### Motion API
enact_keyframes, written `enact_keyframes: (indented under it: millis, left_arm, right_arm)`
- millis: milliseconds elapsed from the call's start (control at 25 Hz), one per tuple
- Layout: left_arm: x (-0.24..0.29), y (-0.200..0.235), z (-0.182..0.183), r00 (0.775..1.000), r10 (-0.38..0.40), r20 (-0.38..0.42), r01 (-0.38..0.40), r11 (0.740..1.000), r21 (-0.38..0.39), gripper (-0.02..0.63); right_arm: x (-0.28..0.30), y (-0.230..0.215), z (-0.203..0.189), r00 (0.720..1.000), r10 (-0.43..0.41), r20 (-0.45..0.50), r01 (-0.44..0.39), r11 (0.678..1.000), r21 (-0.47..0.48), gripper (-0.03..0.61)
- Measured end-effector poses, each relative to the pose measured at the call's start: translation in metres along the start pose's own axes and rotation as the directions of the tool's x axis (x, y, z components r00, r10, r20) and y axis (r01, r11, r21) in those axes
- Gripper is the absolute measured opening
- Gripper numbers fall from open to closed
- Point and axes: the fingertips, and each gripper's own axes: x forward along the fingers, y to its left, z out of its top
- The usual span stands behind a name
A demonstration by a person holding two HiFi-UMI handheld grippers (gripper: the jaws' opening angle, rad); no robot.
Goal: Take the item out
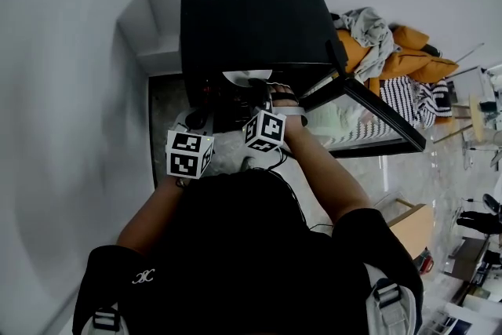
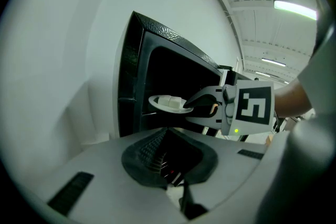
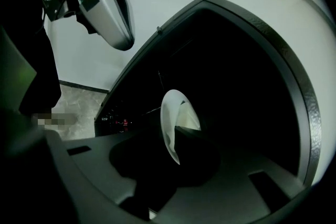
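A black oven-like cabinet (image 1: 251, 12) stands against the white wall with its glass door (image 1: 369, 118) swung open to the right. At its opening, a white plate (image 2: 169, 104) carries white blocks (image 2: 170, 100). My right gripper (image 2: 193, 106) is shut on the plate's rim. In the right gripper view the plate (image 3: 170, 113) stands edge-on, pinched between the dark fingers (image 3: 197, 136). My left gripper (image 2: 168, 168) hangs back below and to the left of the plate, apart from it, its jaws together on nothing. Both marker cubes show in the head view, left (image 1: 188, 153) and right (image 1: 264, 129).
The cabinet's dark inside (image 3: 236, 86) lies behind the plate. A white wall (image 1: 70, 90) runs along the left. Marbled floor (image 1: 165, 106) shows below the cabinet. Orange cushions and striped cloth (image 1: 408, 67) are piled to the right, past the door.
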Motion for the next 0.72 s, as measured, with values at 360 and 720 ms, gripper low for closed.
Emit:
enact_keyframes:
  millis: [360,720]
  left_arm:
    - [-0.003,0.002,0.0,1.0,0.003,0.003,-0.003,1.0,-0.009,0.008]
    - [-0.006,0.005,-0.003,1.0,0.001,-0.002,-0.002,1.0,-0.012,0.008]
  right_arm:
    - [0.011,-0.007,-0.006,0.99,-0.131,-0.058,0.122,0.983,-0.139,0.057]
    - [0.0,-0.016,-0.003,0.971,-0.235,-0.042,0.223,0.955,-0.197,0.02]
